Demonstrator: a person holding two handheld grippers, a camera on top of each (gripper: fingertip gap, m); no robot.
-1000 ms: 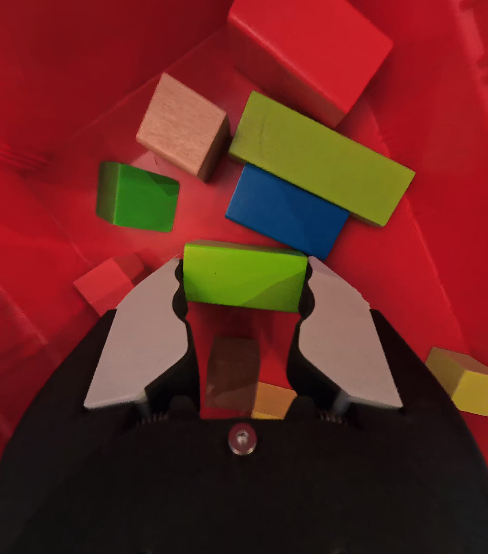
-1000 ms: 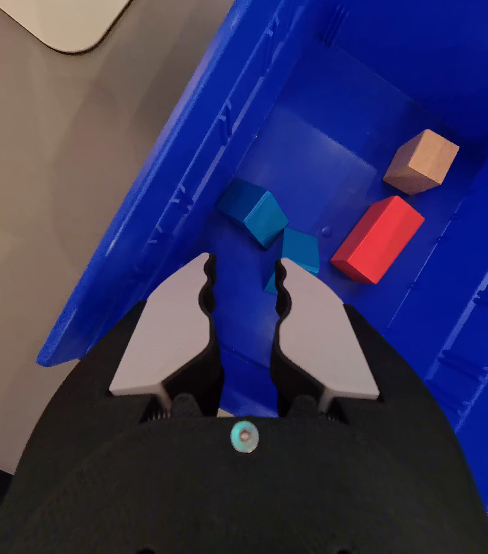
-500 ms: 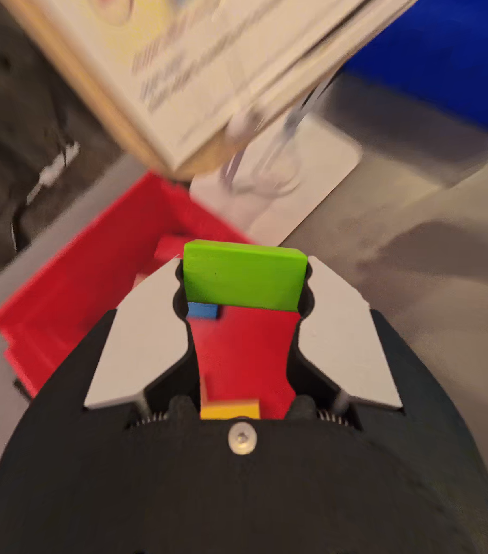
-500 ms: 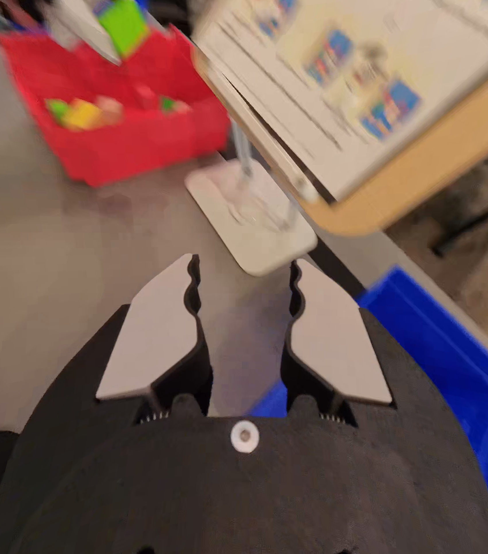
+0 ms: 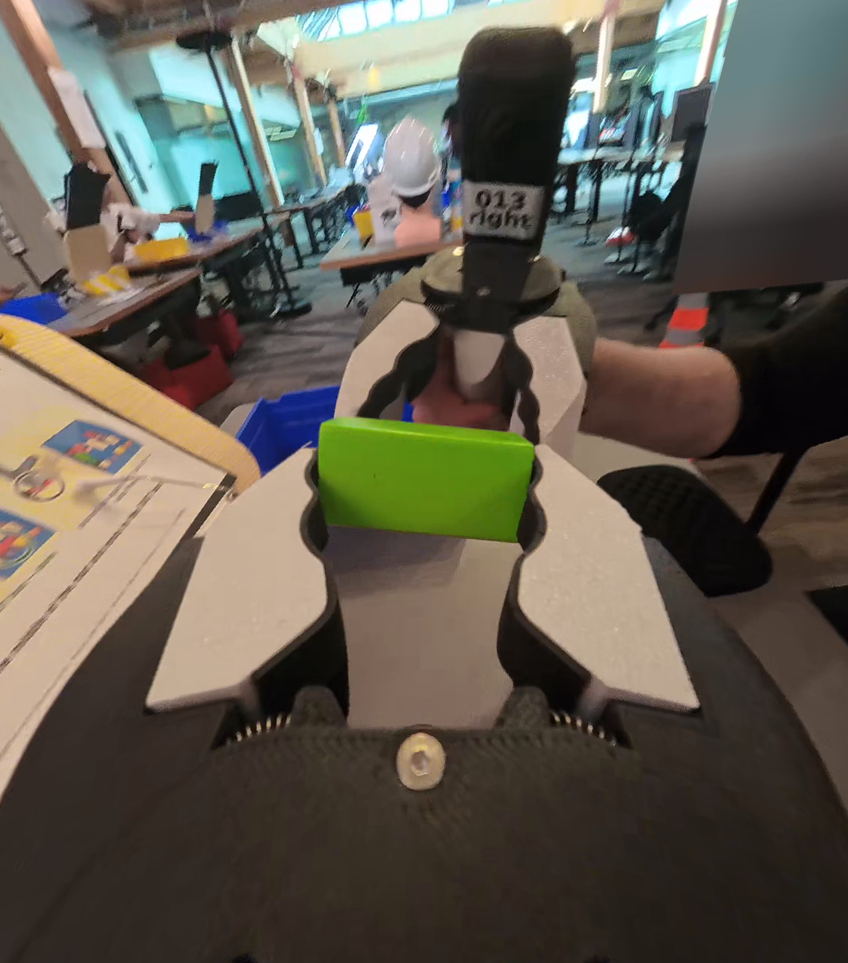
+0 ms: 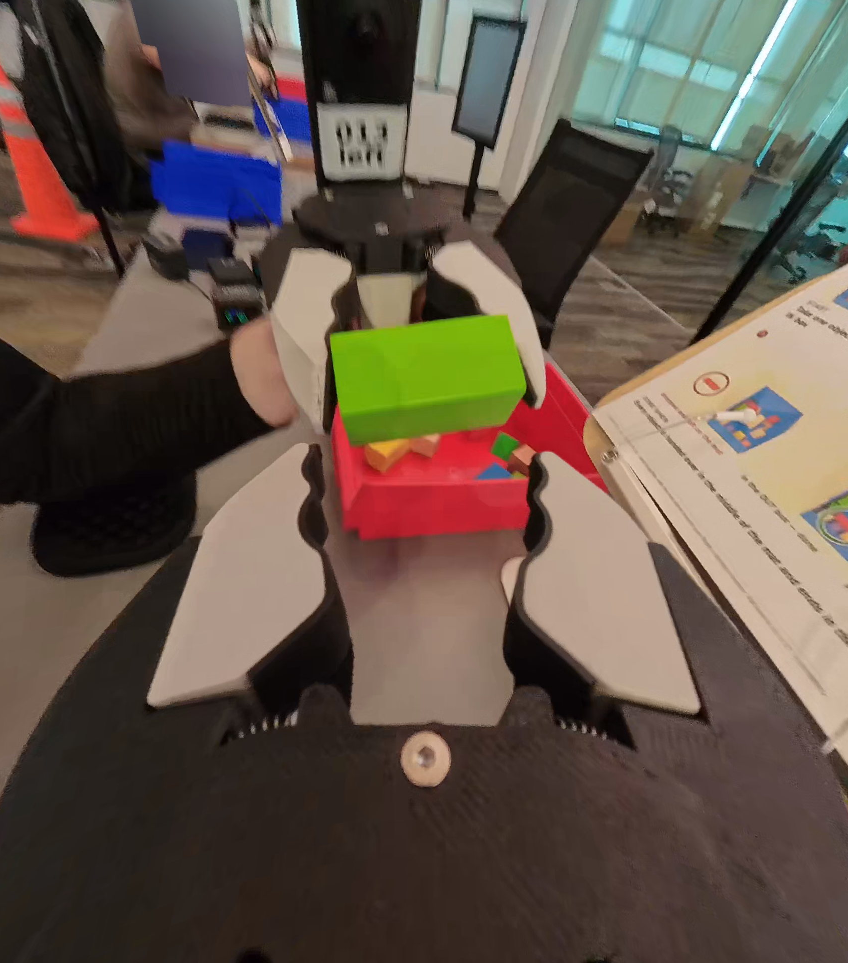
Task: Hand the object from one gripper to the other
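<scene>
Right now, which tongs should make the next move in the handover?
Right. The left tongs are shut on the green block, pads pressing both its ends. The right tongs are open, bare and facing the block, short of it, so they should advance and close.

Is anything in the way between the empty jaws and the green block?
Nothing visible. The green block sits clamped in the left gripper, and the right gripper faces it with open jaws. Only open air lies between them, with the red bin behind.
</scene>
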